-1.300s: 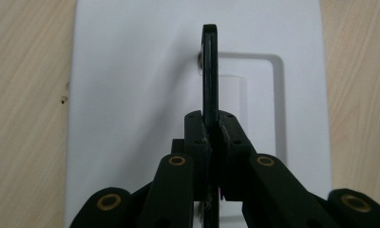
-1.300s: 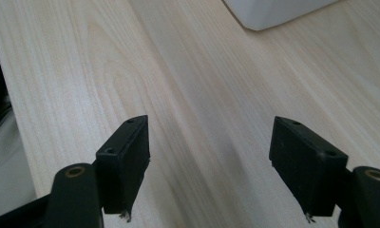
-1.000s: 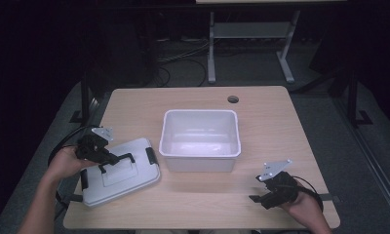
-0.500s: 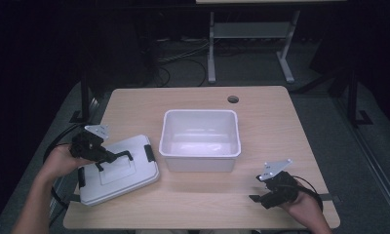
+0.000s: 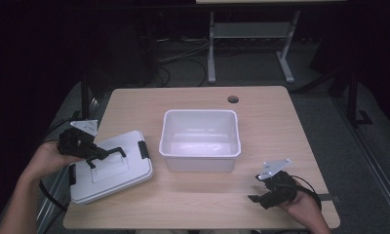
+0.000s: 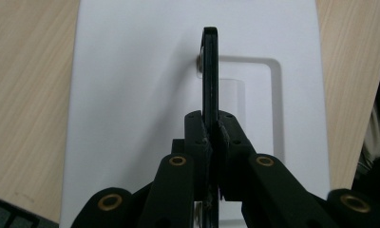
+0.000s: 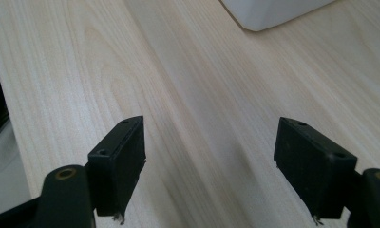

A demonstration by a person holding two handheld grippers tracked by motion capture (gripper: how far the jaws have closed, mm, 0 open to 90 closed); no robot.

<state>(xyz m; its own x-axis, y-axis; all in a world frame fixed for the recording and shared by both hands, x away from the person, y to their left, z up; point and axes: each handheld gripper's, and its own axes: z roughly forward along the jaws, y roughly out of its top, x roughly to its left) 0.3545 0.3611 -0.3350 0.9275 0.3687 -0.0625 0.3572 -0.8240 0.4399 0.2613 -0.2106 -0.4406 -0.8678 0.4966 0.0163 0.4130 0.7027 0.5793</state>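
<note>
On the left part of the worktop [image 5: 193, 204] lies the white lid [image 5: 110, 170], flat but turned at an angle, its near corner close to the front edge. It has a black handle [image 5: 107, 153] on its top, standing up from a shallow recess, and black latches [image 5: 143, 148] at its short ends. The left gripper [image 5: 93, 153] has its jaws closed tight on this handle; in the left gripper view the thin black bar [image 6: 210, 76] runs straight up between the two pads, seen from its edge. I think the grip is taken at the middle of the handle so that the lid hangs level when it goes up and does not swing to one side.

Just beside the lid, near the middle of the worktop, stands the white bin [image 5: 200, 139], open and with nothing inside that I can see. The two are apart, not touching. Because the bin waits uncovered and the lid is held by the handle, I judge that the work is to carry the lid over and set it on the bin.

Well apart, at the front right corner, the right gripper [image 5: 261, 195] rests low over the bare wood. Its jaws have just been opening and stand wide, with nothing between them; only wood grain and a corner of the bin [image 7: 273, 12] show beyond. Probably it stays there to be free for steadying the bin or pressing a latch.
</note>
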